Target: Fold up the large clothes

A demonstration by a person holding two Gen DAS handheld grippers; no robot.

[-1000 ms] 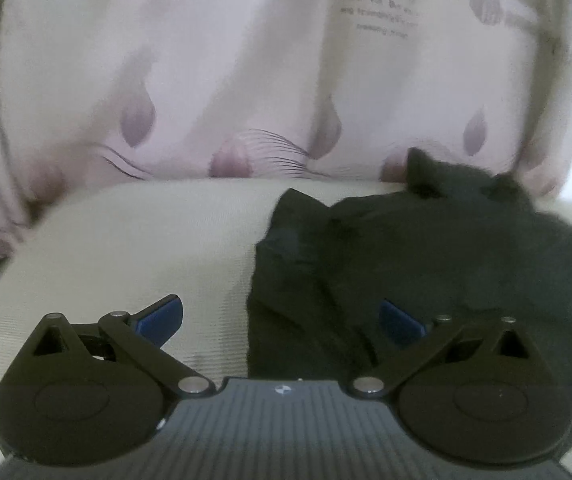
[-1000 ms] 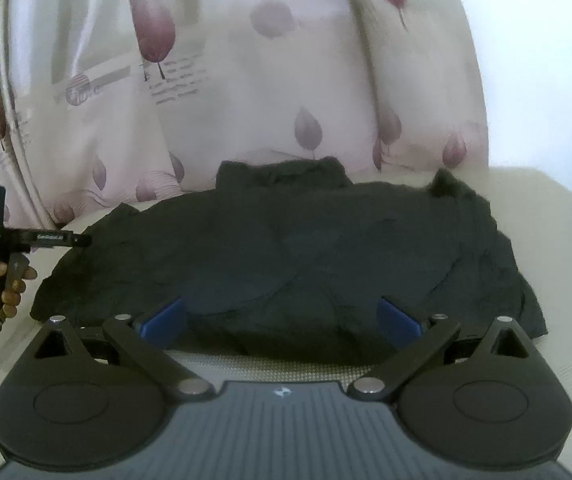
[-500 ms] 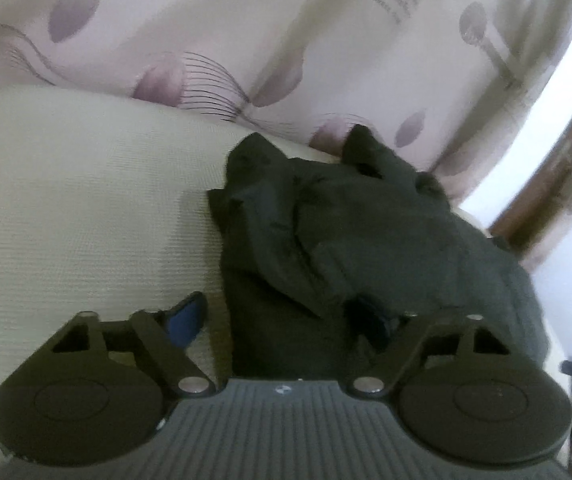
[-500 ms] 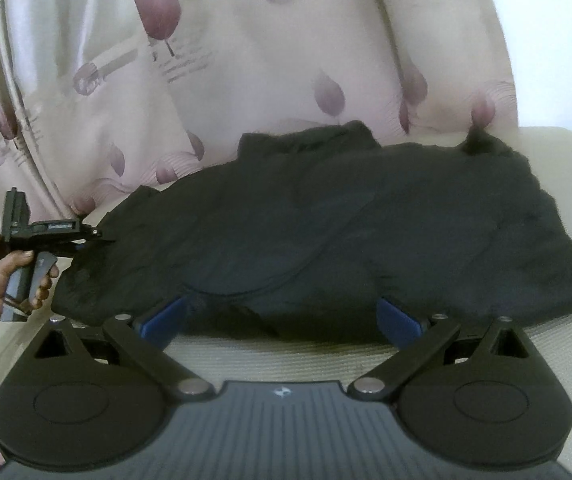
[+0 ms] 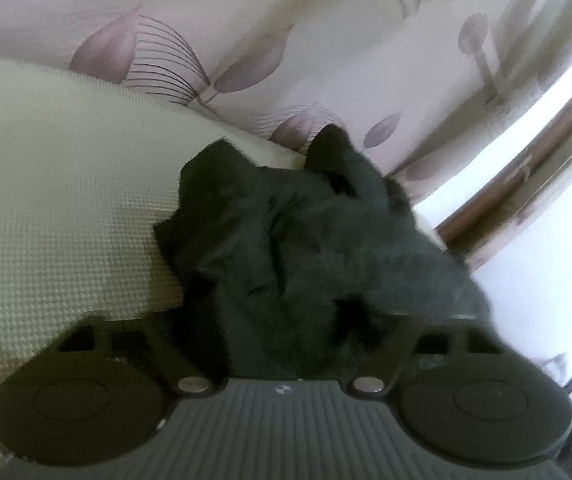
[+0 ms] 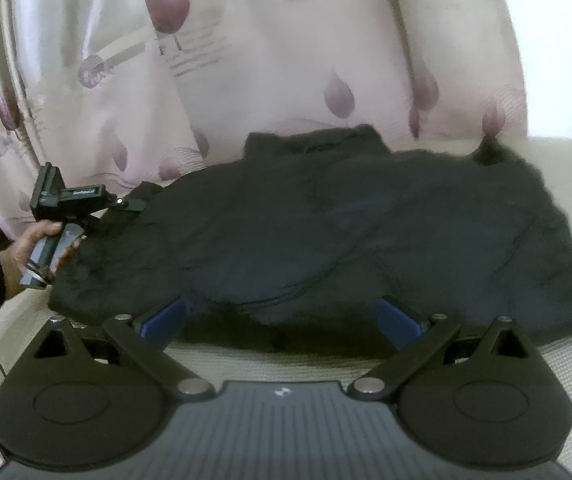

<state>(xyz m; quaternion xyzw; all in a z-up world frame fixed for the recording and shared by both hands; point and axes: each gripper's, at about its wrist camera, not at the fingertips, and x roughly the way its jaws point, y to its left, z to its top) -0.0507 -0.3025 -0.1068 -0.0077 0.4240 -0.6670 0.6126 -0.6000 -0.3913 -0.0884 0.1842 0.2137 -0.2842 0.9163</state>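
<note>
A large black garment point(image 6: 346, 232) lies spread on a cream textured surface point(image 6: 566, 364). My right gripper point(image 6: 281, 316) is open, its blue pads at the garment's near hem, with cloth between them. My left gripper point(image 5: 281, 320) is pushed into the garment's left end point(image 5: 286, 248); the cloth bunches over its fingers and hides the pads. In the right wrist view the left gripper point(image 6: 125, 204) is held by a hand at the garment's left end, with a tip of cloth at its front.
A pale curtain with purple leaf prints point(image 6: 265, 60) hangs right behind the surface. A wooden frame and a bright wall point(image 5: 526, 168) lie to the right in the left wrist view. The cream surface point(image 5: 45, 200) extends left of the garment.
My left gripper swung right and pushed into the garment's left end, where the cloth now covers its pads. My right gripper moved slightly closer to the near hem.
</note>
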